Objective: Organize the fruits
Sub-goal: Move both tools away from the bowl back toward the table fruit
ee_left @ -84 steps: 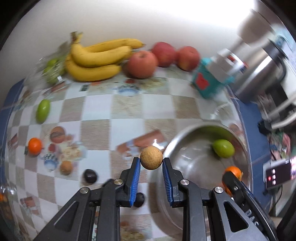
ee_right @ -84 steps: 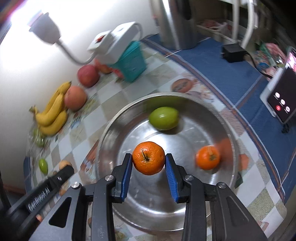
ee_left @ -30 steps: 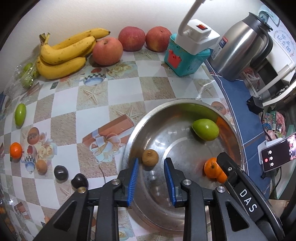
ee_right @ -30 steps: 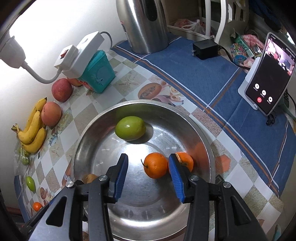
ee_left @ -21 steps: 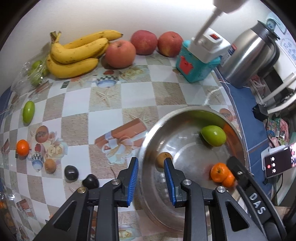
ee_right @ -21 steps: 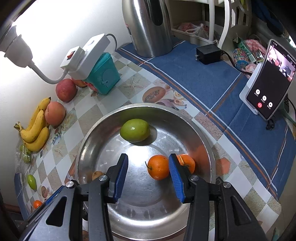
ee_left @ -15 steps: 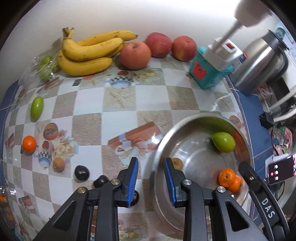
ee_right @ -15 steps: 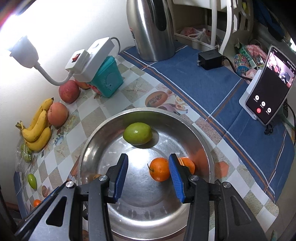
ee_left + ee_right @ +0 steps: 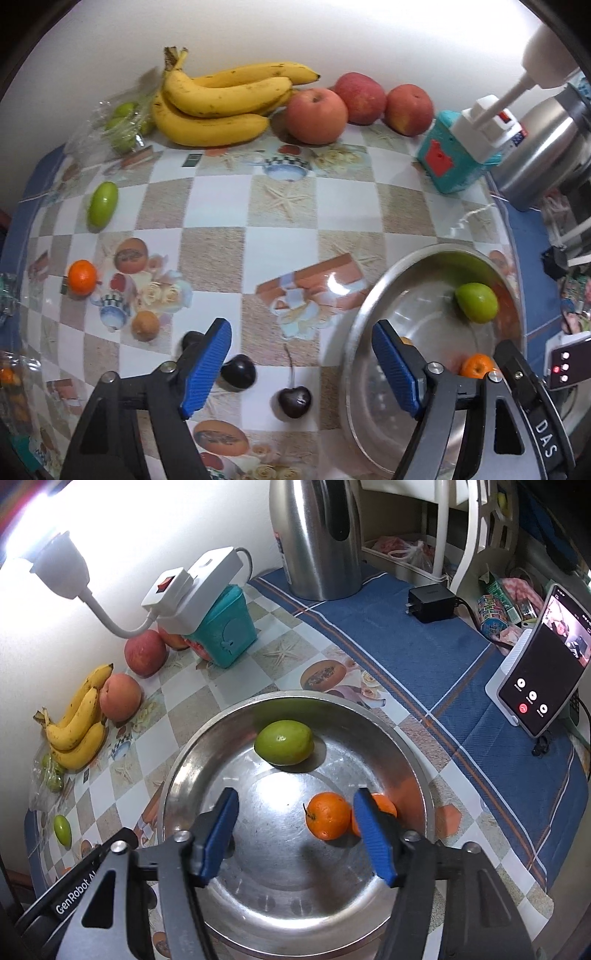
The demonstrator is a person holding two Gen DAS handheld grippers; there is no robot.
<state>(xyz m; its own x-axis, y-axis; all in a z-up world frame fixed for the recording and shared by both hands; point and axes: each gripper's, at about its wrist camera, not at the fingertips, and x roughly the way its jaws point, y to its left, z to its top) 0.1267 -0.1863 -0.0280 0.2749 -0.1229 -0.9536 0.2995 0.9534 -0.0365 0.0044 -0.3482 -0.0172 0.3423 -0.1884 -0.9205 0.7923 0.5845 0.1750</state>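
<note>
In the left wrist view my left gripper [image 9: 301, 343] hovers over the steel bowl's left rim [image 9: 354, 332] and the tablecloth, its jaws opening with nothing between them. Below it lie dark cherries [image 9: 239, 373] [image 9: 294, 402]. A brown fruit [image 9: 146, 325], an orange [image 9: 82, 277] and a green fruit [image 9: 102, 204] lie further left. My right gripper [image 9: 295, 812] hangs over the bowl [image 9: 207, 731], jaws opening. An orange [image 9: 328, 819] rests on the bowl floor near the right finger, untouched. A second orange [image 9: 384, 805] and a green fruit [image 9: 284, 742] also lie in the bowl.
Bananas [image 9: 218, 107], three apples [image 9: 317, 110] and a bag of green fruit [image 9: 122, 122] line the back wall. A teal box with a power strip [image 9: 221, 635], a steel kettle [image 9: 317, 539], a charger [image 9: 430, 602] and a phone on a stand [image 9: 535, 679] stand around the bowl.
My left gripper slid left from over the bowl to its left rim, leaving the brown fruit inside, and its jaws spread wide. My right gripper's jaws widened above the released orange.
</note>
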